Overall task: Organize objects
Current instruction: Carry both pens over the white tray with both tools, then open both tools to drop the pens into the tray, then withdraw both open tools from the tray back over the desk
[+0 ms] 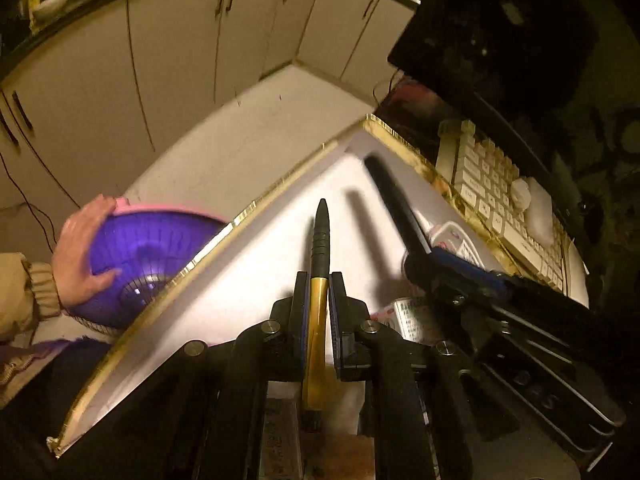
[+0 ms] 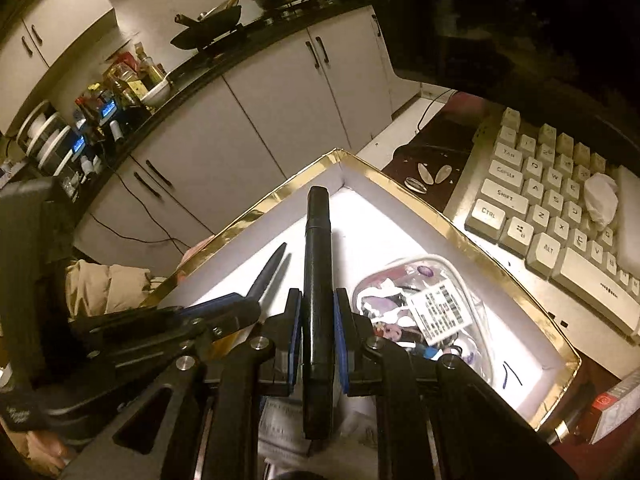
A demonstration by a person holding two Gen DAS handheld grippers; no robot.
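**Both grippers holding pens over the gold-rimmed box**

We are holding two pens above an open white box with a gold rim (image 2: 472,236). Our left gripper (image 1: 319,280) is pinching a pen with a gold barrel and black ribbed tip (image 1: 321,236); its pads are pressed against the gold part, and the tip is pointing forward over the white floor of the box (image 1: 248,280). Our right gripper (image 2: 318,300) is clamping a thick black marker (image 2: 317,264), which is lying lengthwise between the blue-padded fingers and reaching toward the far corner of the box.

In the right wrist view, the left gripper (image 2: 240,312) is showing at the left with its pen tip (image 2: 272,268) angled over the box. In the left wrist view, the right gripper (image 1: 432,268) and its marker (image 1: 396,204) are sitting to the right.

Inside the box, a clear pouch with a barcode label (image 2: 424,304) is lying near the right wall, just beside the right gripper. A white keyboard (image 2: 560,216) is sitting outside the box to the right. At the left of the left wrist view, a bare hand (image 1: 80,256) is resting on a purple basket (image 1: 148,260) outside the box rim.
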